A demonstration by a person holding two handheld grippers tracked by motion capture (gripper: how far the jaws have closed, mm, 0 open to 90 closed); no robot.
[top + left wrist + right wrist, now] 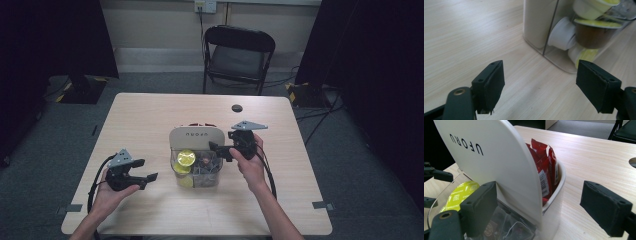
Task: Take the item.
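Left tool (150,178) open near the capsule box (196,136) (right tool (216,148) beside it)

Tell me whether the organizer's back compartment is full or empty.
Not empty: red sachets stand upright in the back compartment of the organizer, behind its tall white panel. How many, cannot tell.

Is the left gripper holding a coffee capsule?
No: the left gripper is open over bare table, apart from the capsules in the container.

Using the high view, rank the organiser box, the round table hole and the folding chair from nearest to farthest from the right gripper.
1. Organiser box, directly left of the right gripper.
2. Round table hole, just beyond it.
3. Folding chair, past the table's far edge.
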